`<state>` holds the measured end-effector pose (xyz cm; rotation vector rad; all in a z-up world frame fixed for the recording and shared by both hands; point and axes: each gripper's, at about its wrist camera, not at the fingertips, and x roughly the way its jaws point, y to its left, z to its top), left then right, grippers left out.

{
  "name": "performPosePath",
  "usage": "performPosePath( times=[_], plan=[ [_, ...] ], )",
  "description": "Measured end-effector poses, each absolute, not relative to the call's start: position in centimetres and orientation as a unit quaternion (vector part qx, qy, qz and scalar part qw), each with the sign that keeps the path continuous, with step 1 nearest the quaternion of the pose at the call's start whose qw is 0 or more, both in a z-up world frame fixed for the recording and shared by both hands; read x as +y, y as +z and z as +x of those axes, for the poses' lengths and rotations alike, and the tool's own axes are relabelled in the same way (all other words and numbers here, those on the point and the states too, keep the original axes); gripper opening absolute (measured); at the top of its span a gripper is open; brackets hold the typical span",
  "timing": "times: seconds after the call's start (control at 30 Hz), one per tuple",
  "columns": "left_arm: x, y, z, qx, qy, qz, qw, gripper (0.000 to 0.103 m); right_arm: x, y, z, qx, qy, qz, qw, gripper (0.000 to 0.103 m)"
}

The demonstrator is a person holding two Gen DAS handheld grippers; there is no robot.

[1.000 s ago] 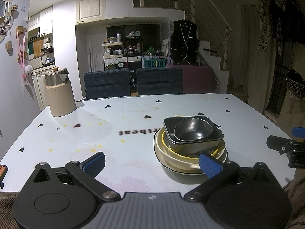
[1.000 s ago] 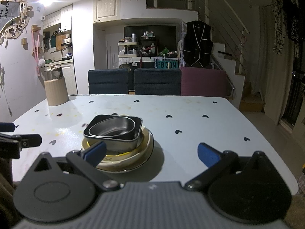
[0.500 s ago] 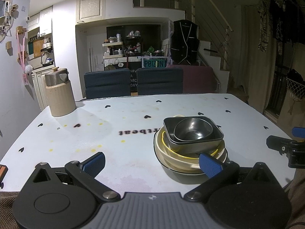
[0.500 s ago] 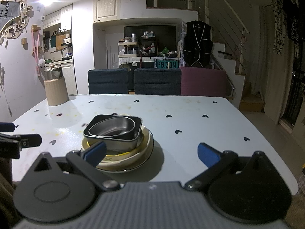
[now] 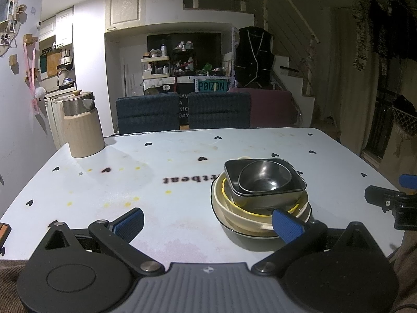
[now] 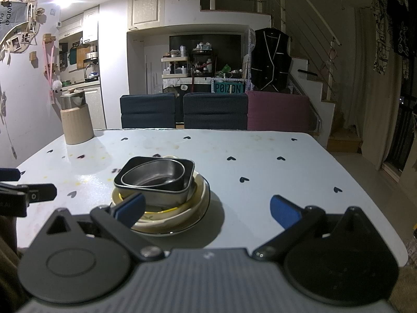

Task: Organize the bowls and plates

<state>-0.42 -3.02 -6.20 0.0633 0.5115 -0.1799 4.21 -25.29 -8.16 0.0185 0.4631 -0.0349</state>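
Observation:
One stack of dishes stands on the pale blue table: a black-rimmed white plate at the bottom, a cream bowl with a yellow rim on it, then a dark square metal dish holding a round steel bowl. In the right wrist view the same steel bowl tops the stack on its plate. My left gripper is open, its right fingertip just in front of the stack. My right gripper is open too, its left fingertip before the stack.
A beige ribbed canister with a metal lid stands at the table's far left corner. Two dark blue chairs and a maroon chair line the far edge. The other gripper shows at each view's side.

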Motion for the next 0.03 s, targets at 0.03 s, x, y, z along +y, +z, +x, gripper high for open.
performPosePath(
  times=[0.03],
  plan=[
    [-3.04, -6.22, -0.43, 0.253, -0.088, 0.031, 0.963, 0.103, -25.28, -8.15, 4.26, 0.229, -0.017, 0.009, 0.973, 0.103]
  ],
)
